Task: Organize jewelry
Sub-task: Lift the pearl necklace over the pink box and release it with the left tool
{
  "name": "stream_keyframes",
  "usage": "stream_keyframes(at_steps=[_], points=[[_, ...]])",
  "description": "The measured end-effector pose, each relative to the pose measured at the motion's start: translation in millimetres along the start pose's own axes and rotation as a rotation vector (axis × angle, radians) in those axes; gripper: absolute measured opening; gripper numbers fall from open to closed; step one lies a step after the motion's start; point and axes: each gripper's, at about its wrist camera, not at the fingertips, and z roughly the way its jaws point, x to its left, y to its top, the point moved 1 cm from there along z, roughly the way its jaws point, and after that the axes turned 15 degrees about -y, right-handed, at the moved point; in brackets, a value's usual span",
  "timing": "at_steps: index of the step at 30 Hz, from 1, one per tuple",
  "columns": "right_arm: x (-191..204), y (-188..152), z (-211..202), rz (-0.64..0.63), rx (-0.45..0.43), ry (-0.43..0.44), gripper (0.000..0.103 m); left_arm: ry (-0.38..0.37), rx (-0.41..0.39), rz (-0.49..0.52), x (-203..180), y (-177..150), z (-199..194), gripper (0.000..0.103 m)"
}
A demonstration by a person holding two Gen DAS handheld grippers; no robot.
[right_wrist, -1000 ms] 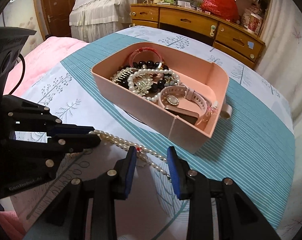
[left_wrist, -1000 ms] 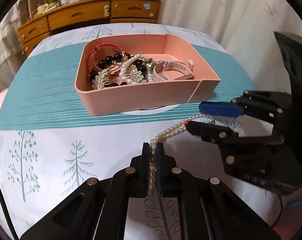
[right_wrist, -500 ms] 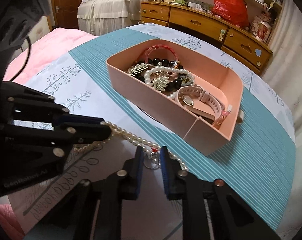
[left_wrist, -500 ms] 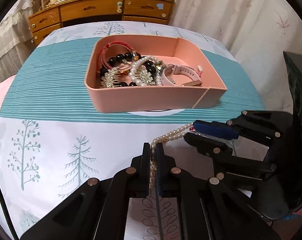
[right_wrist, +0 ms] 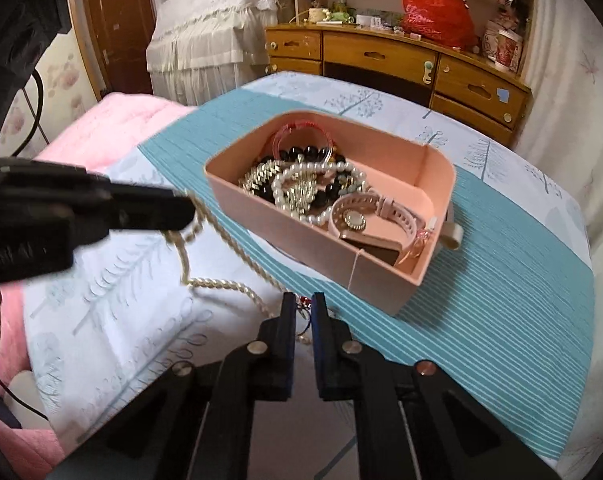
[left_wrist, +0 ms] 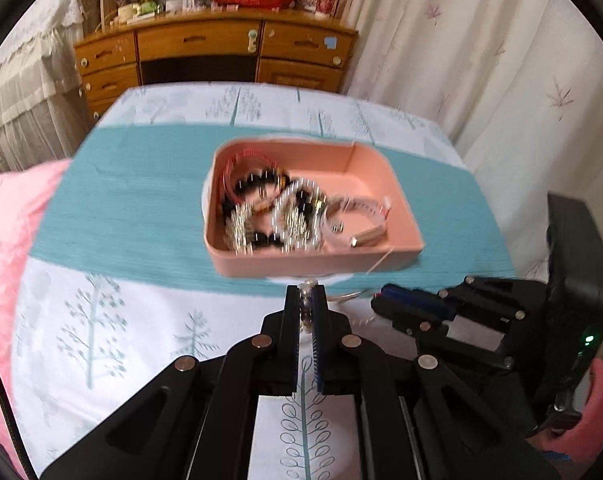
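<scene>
Two black hand-held grippers hold one long white pearl necklace (right_wrist: 221, 240) above the tree-printed tablecloth (right_wrist: 121, 300), just before a pink rectangular plastic tray (right_wrist: 301, 236). The left gripper (left_wrist: 310, 304) pinches its beads; the right gripper (right_wrist: 302, 308) seems clamped on the clasp end, though blur obscures it. The slack loop could snag the tray wall. Inside lie pearl and black-bead bracelets and a pink watch (right_wrist: 365, 220)

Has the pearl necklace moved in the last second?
Yes. The pearl necklace lay flat on the cloth; now both grippers, left and right, have raised it, the left end hanging level with the pink box's rim.
</scene>
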Motion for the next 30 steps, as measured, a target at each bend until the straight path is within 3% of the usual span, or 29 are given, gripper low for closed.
stream_keyframes(at_steps=[5, 16, 20, 24, 25, 27, 28, 30], points=[[-16, 12, -21, 0.094, -0.045, 0.048, 0.007, -0.034, -0.037, 0.034, -20, 30, -24, 0.003], [-44, 50, -63, 0.173, -0.204, 0.019, 0.007, -0.089, -0.190, 0.120, -57, 92, -80, 0.003], [-53, 54, -59, 0.218, -0.228, -0.006, 0.008, -0.065, -0.202, 0.129, -53, 104, -69, 0.003], [-56, 48, -35, 0.248, -0.184, -0.041, 0.008, -0.023, -0.136, 0.087, -38, 101, -32, 0.003], [-58, 47, -27, 0.257, -0.166, -0.047, 0.008, -0.003, -0.102, 0.070, -33, 97, -21, 0.005], [-60, 46, -11, 0.267, -0.096, -0.046, 0.012, 0.071, 0.005, 0.006, -22, 95, 2, 0.028], [-60, 46, -3, 0.265, -0.038, -0.048, 0.021, 0.102, 0.060, -0.037, -16, 93, 11, 0.043], [-62, 44, 3, 0.269, 0.035, -0.056, 0.026, 0.121, 0.098, -0.082, -10, 92, 15, 0.047]])
